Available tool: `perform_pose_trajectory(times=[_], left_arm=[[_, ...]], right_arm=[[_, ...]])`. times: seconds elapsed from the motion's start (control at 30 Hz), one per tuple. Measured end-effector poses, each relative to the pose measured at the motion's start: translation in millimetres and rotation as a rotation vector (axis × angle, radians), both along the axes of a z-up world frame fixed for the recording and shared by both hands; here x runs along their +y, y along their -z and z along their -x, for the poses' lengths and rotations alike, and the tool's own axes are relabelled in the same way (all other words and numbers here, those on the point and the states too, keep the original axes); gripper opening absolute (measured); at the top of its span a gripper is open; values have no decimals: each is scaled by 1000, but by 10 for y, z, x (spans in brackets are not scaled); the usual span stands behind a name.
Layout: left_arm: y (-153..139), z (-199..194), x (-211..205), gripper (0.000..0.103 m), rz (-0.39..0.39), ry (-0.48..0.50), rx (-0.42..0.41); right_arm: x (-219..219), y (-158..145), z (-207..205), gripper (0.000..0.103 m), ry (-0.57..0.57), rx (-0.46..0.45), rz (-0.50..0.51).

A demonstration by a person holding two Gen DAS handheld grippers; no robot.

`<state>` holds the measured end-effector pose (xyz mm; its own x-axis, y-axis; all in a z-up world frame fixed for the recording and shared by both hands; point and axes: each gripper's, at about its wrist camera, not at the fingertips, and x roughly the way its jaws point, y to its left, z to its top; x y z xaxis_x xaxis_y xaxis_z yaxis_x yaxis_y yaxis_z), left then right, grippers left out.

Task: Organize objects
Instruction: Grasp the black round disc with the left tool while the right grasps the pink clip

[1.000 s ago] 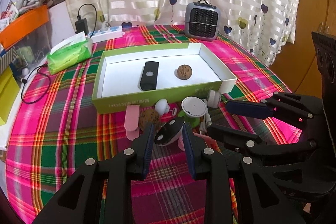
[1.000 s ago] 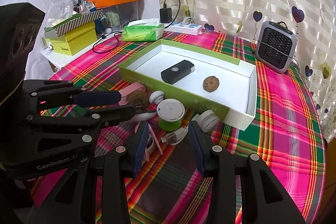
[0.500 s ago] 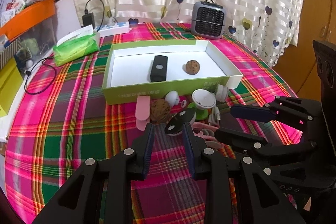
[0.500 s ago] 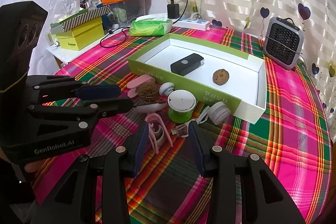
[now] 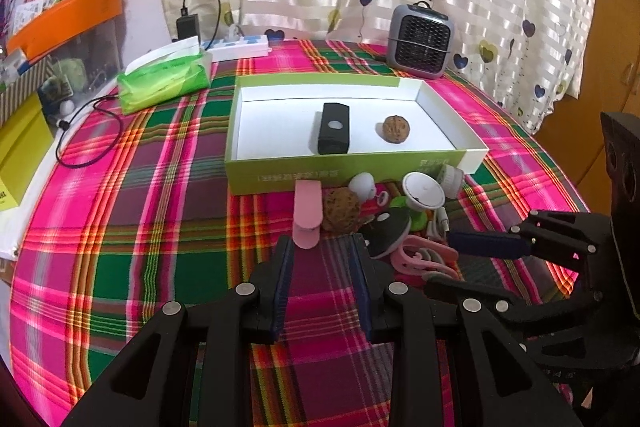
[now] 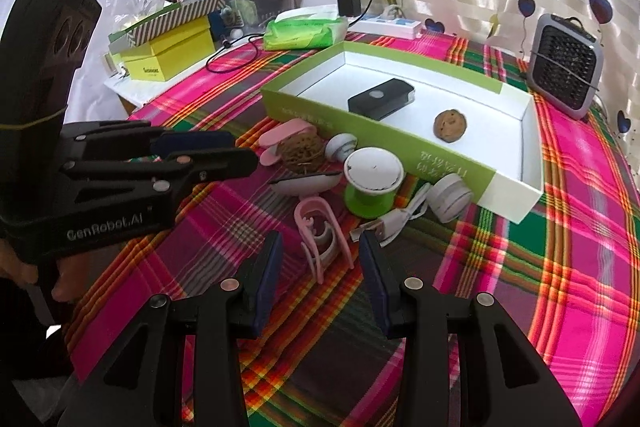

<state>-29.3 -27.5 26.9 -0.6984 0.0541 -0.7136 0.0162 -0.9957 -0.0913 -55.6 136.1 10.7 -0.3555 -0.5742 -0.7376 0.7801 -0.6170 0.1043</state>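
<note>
We held both grippers low over the plaid tablecloth (image 5: 120, 227), near the heap of small things in front of the green box (image 5: 340, 179). The left gripper (image 5: 322, 255) had its jaws parting, with only cloth between them; the black-and-white oval gadget (image 5: 386, 231) lay just beyond its right finger. The right gripper (image 6: 320, 251) stood with jaws apart and nothing clamped, the pink clip (image 6: 320, 235) lying on the cloth just beyond its fingertips. In the heap we saw a pink case (image 5: 307, 211) touching a brown walnut (image 5: 340, 213), a green spool with a white top (image 6: 372, 183), a white cable plug (image 6: 396, 223) and a white round cap (image 6: 450, 201). Inside the box lay a black remote (image 5: 333, 133) and, to its right, another walnut (image 5: 396, 129), apart from each other. A small grey heater (image 5: 420, 41) stood at the far side of the table.
</note>
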Motion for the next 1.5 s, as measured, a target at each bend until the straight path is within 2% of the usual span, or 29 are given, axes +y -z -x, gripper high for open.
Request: perform_pose_trajectory(times=[0.23, 0.3, 0.5, 0.7, 1.0, 1.5], left_arm=[[40, 46, -39, 26, -5, -3, -10], [49, 54, -44, 26, -6, -1, -12], [39, 53, -15, 26, -23, 28, 1], [1, 37, 99, 26, -46, 109, 22], [89, 204, 247, 31, -51, 191, -21], [167, 351, 350, 31, -3, 202, -51]], right_arm=[[-67, 27, 20, 39, -21, -11, -12], [-86, 32, 14, 24, -32, -13, -15], [-97, 36, 5, 24, -38, -6, -23], [-60, 28, -35, 23, -47, 6, -34], [165, 26, 8, 24, 8, -2, -32], [190, 20, 30, 24, 13, -4, -27]])
